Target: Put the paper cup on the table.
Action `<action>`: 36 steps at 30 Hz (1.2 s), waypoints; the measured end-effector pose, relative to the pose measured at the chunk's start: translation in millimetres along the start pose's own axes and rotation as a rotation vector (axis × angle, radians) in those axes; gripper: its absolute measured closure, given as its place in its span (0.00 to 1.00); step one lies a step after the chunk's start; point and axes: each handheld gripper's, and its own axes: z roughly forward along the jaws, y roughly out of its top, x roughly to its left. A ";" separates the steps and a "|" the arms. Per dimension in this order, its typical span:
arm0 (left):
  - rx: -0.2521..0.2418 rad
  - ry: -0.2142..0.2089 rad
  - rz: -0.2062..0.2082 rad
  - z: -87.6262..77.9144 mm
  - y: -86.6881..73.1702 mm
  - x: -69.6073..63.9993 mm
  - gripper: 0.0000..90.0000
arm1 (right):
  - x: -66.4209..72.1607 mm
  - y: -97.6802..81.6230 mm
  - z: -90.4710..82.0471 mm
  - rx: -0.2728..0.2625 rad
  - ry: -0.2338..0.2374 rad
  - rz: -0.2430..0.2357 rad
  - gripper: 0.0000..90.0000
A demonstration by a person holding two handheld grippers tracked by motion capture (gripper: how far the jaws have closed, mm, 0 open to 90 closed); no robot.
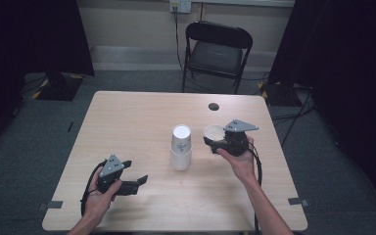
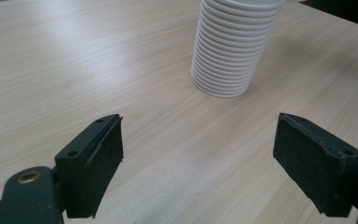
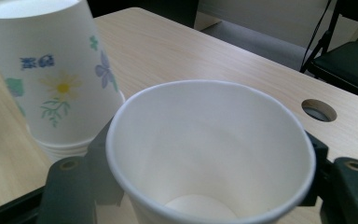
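A stack of upside-down white paper cups (image 1: pixel 181 147) with a flower print stands at the middle of the wooden table (image 1: pixel 127 117). To its right, my right gripper (image 1: pixel 214 138) is shut on a single white paper cup (image 1: pixel 213 131), mouth tilted toward the camera. In the right gripper view that cup (image 3: pixel 209 154) sits between the jaws, with the stack (image 3: pixel 56 79) just behind it to the left. My left gripper (image 1: pixel 136 182) rests low at the front left, open and with nothing between its jaws. In the left gripper view the stack's ribbed rims (image 2: pixel 230 46) stand ahead.
A round cable hole (image 1: pixel 214 106) lies in the table near the far right edge. A black folding chair (image 1: pixel 215 49) stands behind the table. Dark curtains hang at both sides, and cables run over the floor.
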 end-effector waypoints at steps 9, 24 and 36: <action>0.004 0.029 -0.006 5.6 0.9 1.8 0.18 | -16.6 -5.5 19.8 0.014 -0.025 0.047 0.36; 0.003 0.022 0.002 4.9 0.5 0.6 0.18 | -20.4 -7.2 47.8 0.034 -0.031 0.080 0.36; 0.002 0.028 0.009 4.8 0.7 -1.2 0.18 | -26.4 -16.4 70.3 0.077 -0.048 0.115 0.36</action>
